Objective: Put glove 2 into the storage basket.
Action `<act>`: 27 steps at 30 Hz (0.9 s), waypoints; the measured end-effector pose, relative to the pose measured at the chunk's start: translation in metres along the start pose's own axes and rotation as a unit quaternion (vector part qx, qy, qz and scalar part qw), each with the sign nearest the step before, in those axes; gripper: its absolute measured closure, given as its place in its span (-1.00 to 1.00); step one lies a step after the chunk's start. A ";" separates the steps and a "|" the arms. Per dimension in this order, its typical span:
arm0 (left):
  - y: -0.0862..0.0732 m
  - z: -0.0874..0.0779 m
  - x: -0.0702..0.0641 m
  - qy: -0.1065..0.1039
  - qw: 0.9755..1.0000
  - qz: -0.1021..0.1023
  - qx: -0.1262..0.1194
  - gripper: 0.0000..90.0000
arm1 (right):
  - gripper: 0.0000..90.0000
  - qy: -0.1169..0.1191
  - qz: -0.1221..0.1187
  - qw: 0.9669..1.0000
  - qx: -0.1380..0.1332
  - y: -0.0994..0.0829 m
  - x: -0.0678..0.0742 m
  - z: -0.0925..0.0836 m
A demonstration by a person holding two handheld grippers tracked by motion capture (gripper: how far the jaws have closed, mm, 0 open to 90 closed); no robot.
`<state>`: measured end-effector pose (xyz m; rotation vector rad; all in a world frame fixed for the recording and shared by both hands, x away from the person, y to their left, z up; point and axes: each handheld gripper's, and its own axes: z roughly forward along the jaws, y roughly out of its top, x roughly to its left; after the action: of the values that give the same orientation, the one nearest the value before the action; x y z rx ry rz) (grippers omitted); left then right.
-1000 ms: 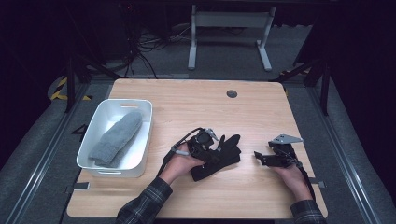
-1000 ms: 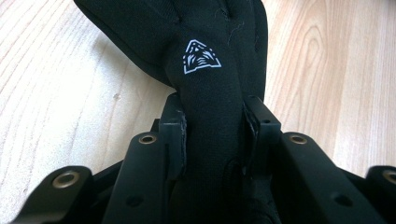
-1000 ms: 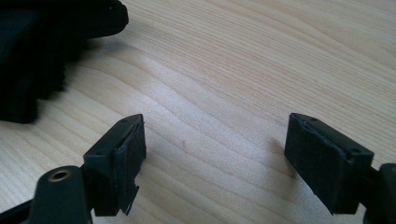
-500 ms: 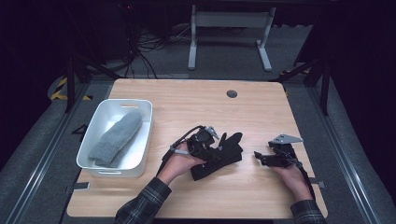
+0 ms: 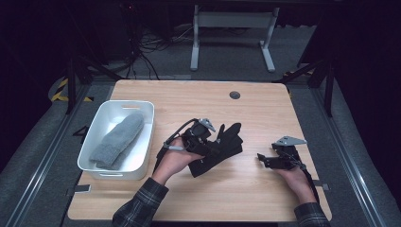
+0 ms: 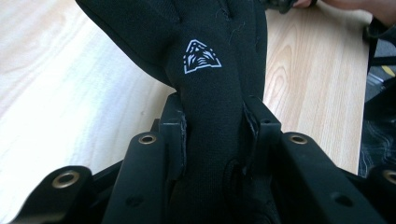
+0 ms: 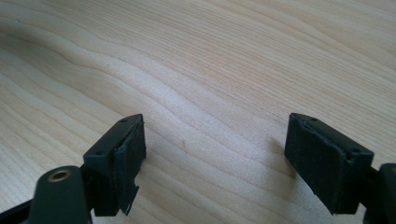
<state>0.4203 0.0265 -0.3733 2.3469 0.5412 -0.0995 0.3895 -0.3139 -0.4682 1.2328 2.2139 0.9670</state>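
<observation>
Fingers of the left gripper: pinched narrow on the black glove, pads pressing into the cuff end from both sides, fabric bunched between them. White triangular logo just beyond the pinch, palm and finger parts of the glove spreading away toward the wood. Gripped at the cuff, probably so that the rest hangs or drags free and can be carried as one piece.

Seen from above: same left gripper a little past the middle of the table, glove trailing from it toward the right, partly resting on the wood, partly raised at the held end. Judged to be a lift under way, glove not yet clear of the surface.

Fingers of the right gripper: wide apart, nothing between them, bare wood grain below. From above, right gripper low over the table's right side, well apart from the glove, pointing toward it. Likely parked out of the way while the other hand works, or ready to help if the glove folds.

Farther out, at the left: white bin near the table's edge, grey knitted glove or sock already lying inside along its length. Probable destination for the black glove too, given room left beside the grey piece. Cable looping from the left gripper toward the bin side, a possible snag on the way across.
</observation>
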 end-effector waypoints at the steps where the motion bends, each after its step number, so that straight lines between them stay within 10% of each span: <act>1: 0.000 -0.003 0.001 0.000 1.000 -0.002 -0.002 0.48 | -0.53 0.000 0.000 1.000 0.000 0.000 0.000 0.000; 27: -0.008 -0.061 0.010 0.039 0.999 -0.029 -0.021 0.48 | -0.53 0.000 0.000 1.000 0.000 0.000 0.000 0.000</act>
<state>0.4216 0.0757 -0.3354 2.3029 0.6432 -0.0241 0.3895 -0.3139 -0.4682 1.2326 2.2137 0.9670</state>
